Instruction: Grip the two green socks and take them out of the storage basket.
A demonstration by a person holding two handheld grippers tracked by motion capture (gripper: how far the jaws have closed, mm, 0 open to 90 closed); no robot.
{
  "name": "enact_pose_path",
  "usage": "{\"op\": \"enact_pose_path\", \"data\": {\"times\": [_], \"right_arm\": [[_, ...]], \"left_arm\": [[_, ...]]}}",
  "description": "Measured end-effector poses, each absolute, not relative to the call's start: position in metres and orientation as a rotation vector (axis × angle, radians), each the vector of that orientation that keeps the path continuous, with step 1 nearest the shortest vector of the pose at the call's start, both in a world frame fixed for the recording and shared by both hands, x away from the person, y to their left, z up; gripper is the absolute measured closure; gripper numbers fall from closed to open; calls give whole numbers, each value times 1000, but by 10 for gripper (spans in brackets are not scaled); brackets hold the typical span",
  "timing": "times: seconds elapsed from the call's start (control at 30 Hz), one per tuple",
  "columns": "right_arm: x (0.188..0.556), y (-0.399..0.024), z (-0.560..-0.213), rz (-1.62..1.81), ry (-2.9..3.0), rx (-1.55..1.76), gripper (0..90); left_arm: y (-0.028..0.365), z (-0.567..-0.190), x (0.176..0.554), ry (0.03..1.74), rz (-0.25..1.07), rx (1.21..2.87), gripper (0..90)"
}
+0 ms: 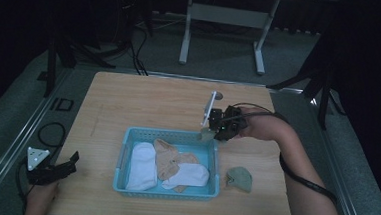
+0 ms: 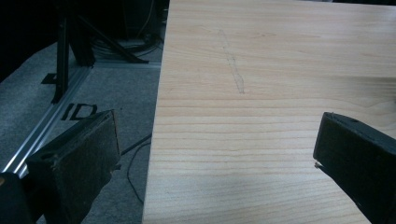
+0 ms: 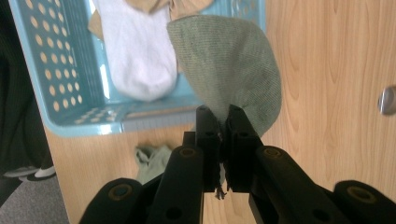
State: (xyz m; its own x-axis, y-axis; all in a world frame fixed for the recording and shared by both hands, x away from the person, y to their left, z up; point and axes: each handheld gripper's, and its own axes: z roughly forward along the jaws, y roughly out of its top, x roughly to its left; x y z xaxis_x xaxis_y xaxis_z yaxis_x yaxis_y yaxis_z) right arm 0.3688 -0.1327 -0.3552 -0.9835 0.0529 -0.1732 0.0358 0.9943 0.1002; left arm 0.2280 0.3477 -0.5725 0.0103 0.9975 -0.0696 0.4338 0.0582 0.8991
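Observation:
My right gripper (image 3: 223,116) is shut on a grey-green sock (image 3: 229,65), which hangs from its jaws over the blue basket's far right corner (image 1: 213,137). In the high view that gripper (image 1: 216,131) is held above the table beside the basket (image 1: 126,138). Inside the basket lie two white socks (image 1: 142,165) (image 1: 189,175) and a tan sock (image 1: 168,158). A second grey-green sock (image 1: 240,178) lies on the table right of the basket. My left gripper (image 1: 67,166) rests at the table's front left corner, open, with bare wood between its pads (image 2: 88,154).
The wooden table (image 1: 154,100) has a small metal grommet (image 1: 218,95) near its far edge. A black cable (image 1: 52,131) lies on the floor to the left, and a white desk frame (image 1: 224,19) stands beyond the table.

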Motion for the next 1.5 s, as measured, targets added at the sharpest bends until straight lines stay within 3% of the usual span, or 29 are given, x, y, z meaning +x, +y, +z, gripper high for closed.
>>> {"op": "enact_pose_path", "data": {"times": [0.9, 1.5], "right_arm": [[393, -226, -382, 90, 2971, 316, 856], [421, -233, -466, -26, 2998, 365, 854]], "left_arm": [[348, -572, 229, 1547, 896, 1493, 7], [348, -572, 229, 1546, 894, 1495, 7]]}}
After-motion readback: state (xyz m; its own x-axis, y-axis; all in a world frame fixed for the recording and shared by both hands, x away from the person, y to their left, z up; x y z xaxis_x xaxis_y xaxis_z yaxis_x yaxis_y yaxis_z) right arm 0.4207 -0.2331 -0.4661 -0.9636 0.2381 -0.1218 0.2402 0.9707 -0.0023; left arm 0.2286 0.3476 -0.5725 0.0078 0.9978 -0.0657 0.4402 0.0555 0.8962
